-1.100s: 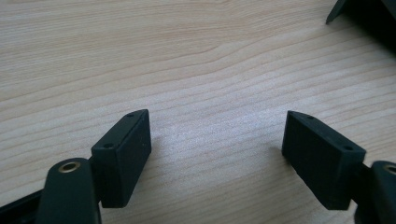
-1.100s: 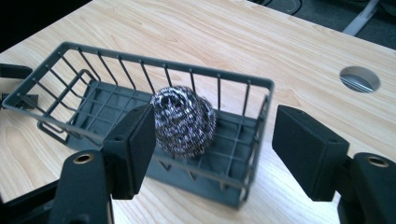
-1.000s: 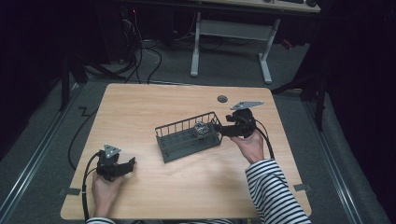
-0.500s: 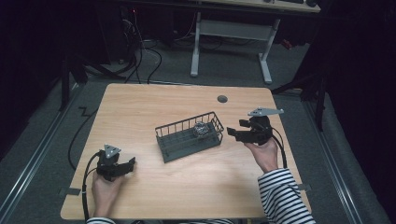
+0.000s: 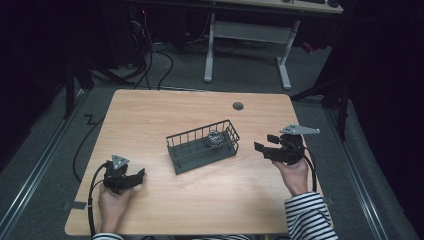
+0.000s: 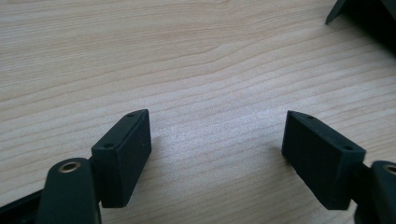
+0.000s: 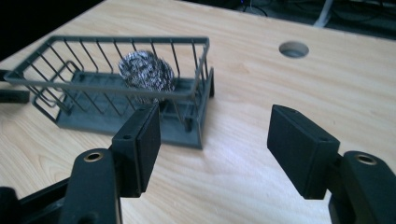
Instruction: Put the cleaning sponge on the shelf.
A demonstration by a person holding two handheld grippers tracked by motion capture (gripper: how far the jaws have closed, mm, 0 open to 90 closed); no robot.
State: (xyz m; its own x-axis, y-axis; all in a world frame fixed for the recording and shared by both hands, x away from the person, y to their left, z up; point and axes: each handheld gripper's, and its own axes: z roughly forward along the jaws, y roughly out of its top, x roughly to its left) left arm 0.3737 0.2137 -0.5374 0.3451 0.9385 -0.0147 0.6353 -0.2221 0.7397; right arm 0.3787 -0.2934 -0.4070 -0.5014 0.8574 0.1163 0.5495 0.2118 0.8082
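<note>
A dark grey wire basket (image 5: 173,142) stands at the middle of the wooden table, with a ball of steel wool (image 5: 215,137) in its right end. My right gripper (image 5: 263,142) hovers to the right of the basket, pointing at it. Its jaws have just been closing, and they still stand apart with nothing between them. In the right gripper view the basket (image 7: 116,41) and the steel wool (image 7: 145,71) lie beyond the right gripper (image 7: 215,135). My left gripper (image 5: 137,176) rests near the front left, open over bare wood (image 6: 217,144).
A round cable hole (image 5: 238,106) lies in the tabletop behind the basket, toward the far right. A corner of the basket (image 6: 364,14) shows at the top right of the left gripper view. Cables and a desk frame stand on the floor beyond the table.
My right gripper has pulled away from the basket's right end toward the table's right side, and its jaws have narrowed. The left gripper has stayed put.
</note>
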